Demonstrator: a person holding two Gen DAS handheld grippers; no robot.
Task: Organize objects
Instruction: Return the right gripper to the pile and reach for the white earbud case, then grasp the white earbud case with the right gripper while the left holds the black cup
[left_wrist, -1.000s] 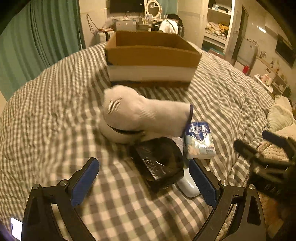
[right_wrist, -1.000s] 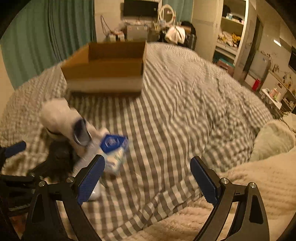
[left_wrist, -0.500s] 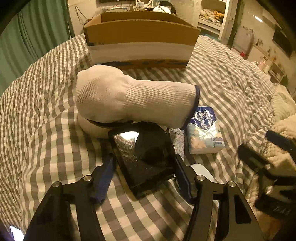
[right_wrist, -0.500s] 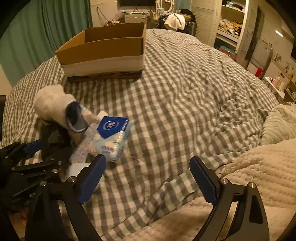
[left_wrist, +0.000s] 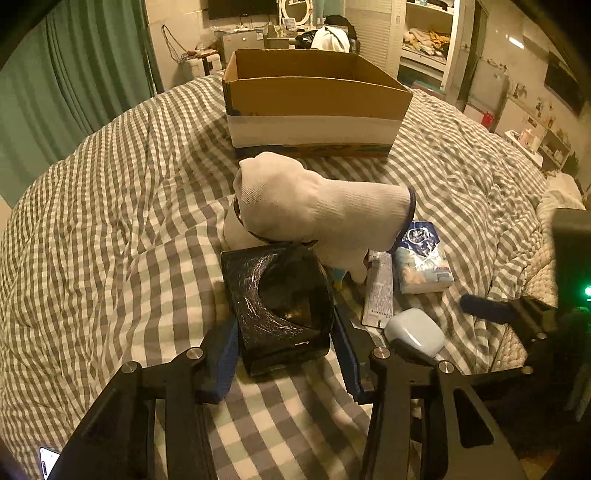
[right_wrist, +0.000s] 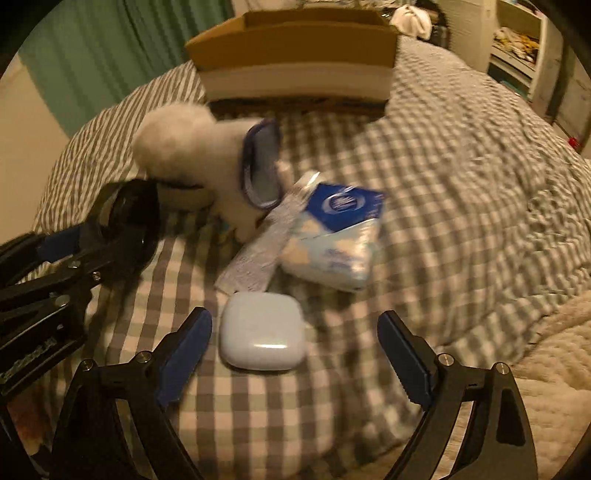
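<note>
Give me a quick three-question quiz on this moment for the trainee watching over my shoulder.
1. True or false: the left claw has its fingers on either side of the black box.
2. Which item lies between the right claw fingers: A) tissue pack, B) white case, C) sock?
3. Fill in: behind the pile, on the checked bedspread, stands an open ______.

Key: 1 true; 2 B; 3 cardboard box.
</note>
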